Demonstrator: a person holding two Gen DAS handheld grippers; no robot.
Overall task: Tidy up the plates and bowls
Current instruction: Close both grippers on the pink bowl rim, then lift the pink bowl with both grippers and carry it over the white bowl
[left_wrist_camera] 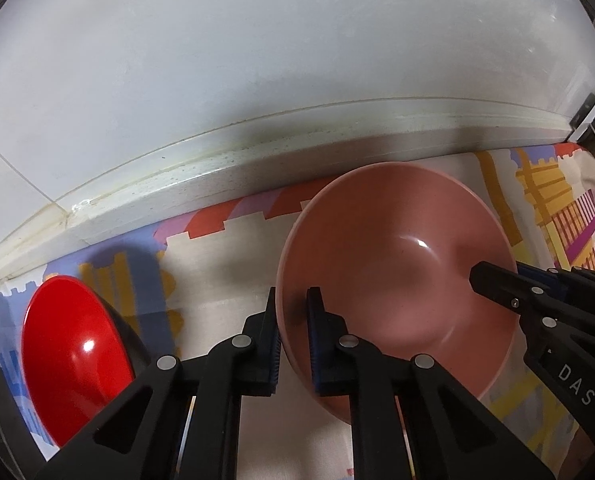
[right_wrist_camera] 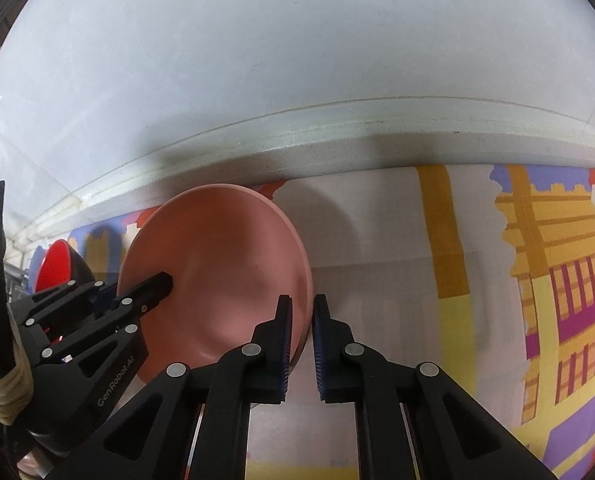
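Note:
A pink bowl (left_wrist_camera: 397,264) sits on the patterned cloth, with both grippers clamped on its rim. My left gripper (left_wrist_camera: 294,300) is shut on the bowl's left rim, one pad inside and one outside. My right gripper (right_wrist_camera: 302,304) is shut on the right rim of the same pink bowl (right_wrist_camera: 225,268). Each wrist view shows the other gripper across the bowl: the right gripper (left_wrist_camera: 509,276) with a finger reaching inside, and the left gripper (right_wrist_camera: 131,290) likewise. A red bowl (left_wrist_camera: 73,356) with a dark outside lies tilted to the left, also seen small as the red bowl (right_wrist_camera: 55,264).
The colourful patterned cloth (right_wrist_camera: 477,280) covers the counter and stretches far to the right. A white ledge (left_wrist_camera: 217,176) and wall run along the back, close behind the pink bowl. A person's fingertips (right_wrist_camera: 29,460) show at the lower left, by a cord-wrapped handle.

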